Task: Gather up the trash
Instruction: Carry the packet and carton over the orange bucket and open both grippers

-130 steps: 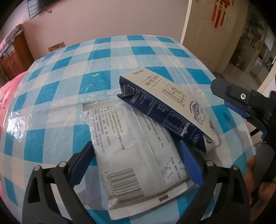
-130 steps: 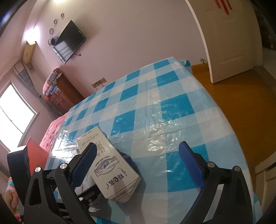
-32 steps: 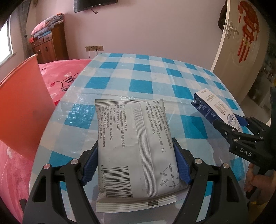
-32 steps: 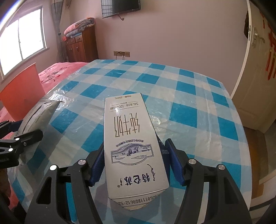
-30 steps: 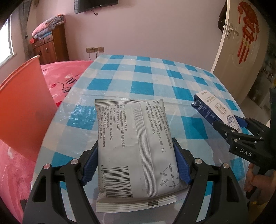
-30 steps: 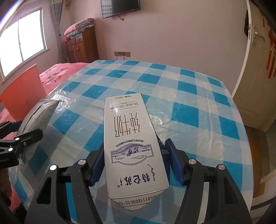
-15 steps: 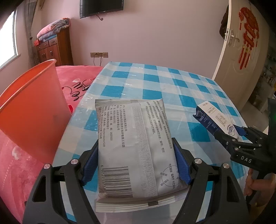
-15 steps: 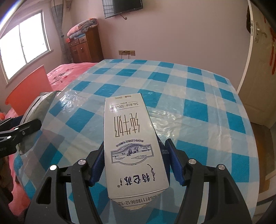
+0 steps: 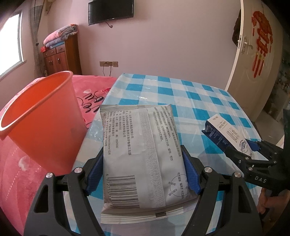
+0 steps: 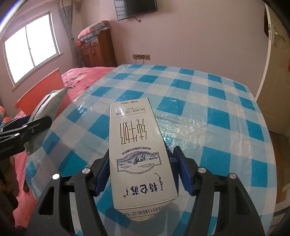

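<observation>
My left gripper (image 9: 143, 172) is shut on a grey wet-wipe packet (image 9: 143, 150) and holds it above the left edge of the checked table (image 9: 181, 90). An orange bin (image 9: 41, 118) stands just left of it, its open mouth tilted my way. My right gripper (image 10: 141, 172) is shut on a white and navy milk carton (image 10: 137, 145), held above the table. In the left wrist view the carton (image 9: 228, 132) and right gripper show at the right. In the right wrist view the packet (image 10: 47, 109) and the bin (image 10: 43, 90) show at the left.
A pink bedspread (image 9: 94, 87) lies beyond and beneath the bin. A wooden cabinet (image 9: 61, 56) with folded blankets stands by the far wall, under a wall TV (image 9: 110, 10). A white door (image 9: 257, 54) is at the right. The blue and white tablecloth (image 10: 199, 109) spreads ahead.
Both grippers have lifted with their loads and moved left. The orange bin has come further into view and now shows its open mouth close to the packet.
</observation>
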The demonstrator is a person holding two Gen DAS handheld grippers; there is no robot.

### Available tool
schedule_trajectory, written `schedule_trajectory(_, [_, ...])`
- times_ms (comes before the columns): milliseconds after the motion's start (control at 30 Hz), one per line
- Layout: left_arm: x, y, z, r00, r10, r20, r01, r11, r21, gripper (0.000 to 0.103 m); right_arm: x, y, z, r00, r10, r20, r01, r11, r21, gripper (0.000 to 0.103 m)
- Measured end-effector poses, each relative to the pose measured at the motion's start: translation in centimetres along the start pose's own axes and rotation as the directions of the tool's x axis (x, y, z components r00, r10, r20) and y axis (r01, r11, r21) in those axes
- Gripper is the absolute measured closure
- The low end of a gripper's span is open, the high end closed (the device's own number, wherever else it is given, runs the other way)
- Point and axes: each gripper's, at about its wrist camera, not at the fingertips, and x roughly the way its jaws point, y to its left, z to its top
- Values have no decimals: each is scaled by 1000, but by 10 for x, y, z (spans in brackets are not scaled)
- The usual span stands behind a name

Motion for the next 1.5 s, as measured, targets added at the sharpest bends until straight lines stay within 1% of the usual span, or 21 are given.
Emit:
schedule_trajectory(433, [-18, 14, 11, 998, 39, 58, -39, 999, -1, 26, -22, 22, 17, 999, 28, 45, -27, 999, -26, 37])
schedule_trajectory(1067, [-41, 44, 37, 985, 105, 140, -101, 994, -32, 26, -31, 48, 43, 992, 112, 60, -109, 993, -51, 37])
schedule_trajectory(1233, [-46, 52, 41, 982, 110, 155, -104, 994, -44, 26, -28, 56, 50, 988, 147, 52, -144, 988, -51, 37])
schedule_trajectory(1500, [-52, 64, 48, 979, 96, 180, -84, 994, -75, 26, -26, 65, 61, 984, 169, 54, -166, 984, -61, 37])
